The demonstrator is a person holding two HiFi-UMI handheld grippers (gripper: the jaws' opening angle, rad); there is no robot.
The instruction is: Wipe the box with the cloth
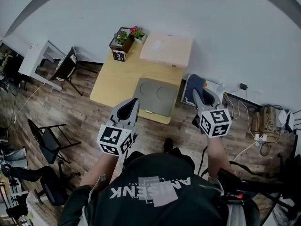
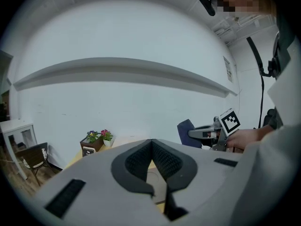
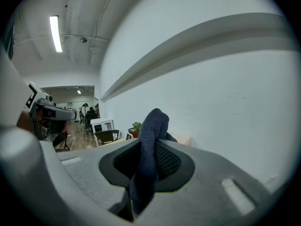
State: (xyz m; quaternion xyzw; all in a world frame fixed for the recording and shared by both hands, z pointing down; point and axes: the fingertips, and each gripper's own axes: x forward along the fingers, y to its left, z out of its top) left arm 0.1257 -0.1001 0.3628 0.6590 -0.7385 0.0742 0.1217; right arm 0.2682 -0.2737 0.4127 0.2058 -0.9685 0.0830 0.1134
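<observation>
Two grippers are raised: left gripper closed on nothing, right gripper clamped on the blue cloth, best pressed flat onto the pale box.

A wooden table stands against a white wall. At its far corner is a flower planter, with a white pot just beside it. A grey mat lies at the near edge. Left, a black chair stands on the wood floor.

The cloth is dark blue, the box pale beige
</observation>
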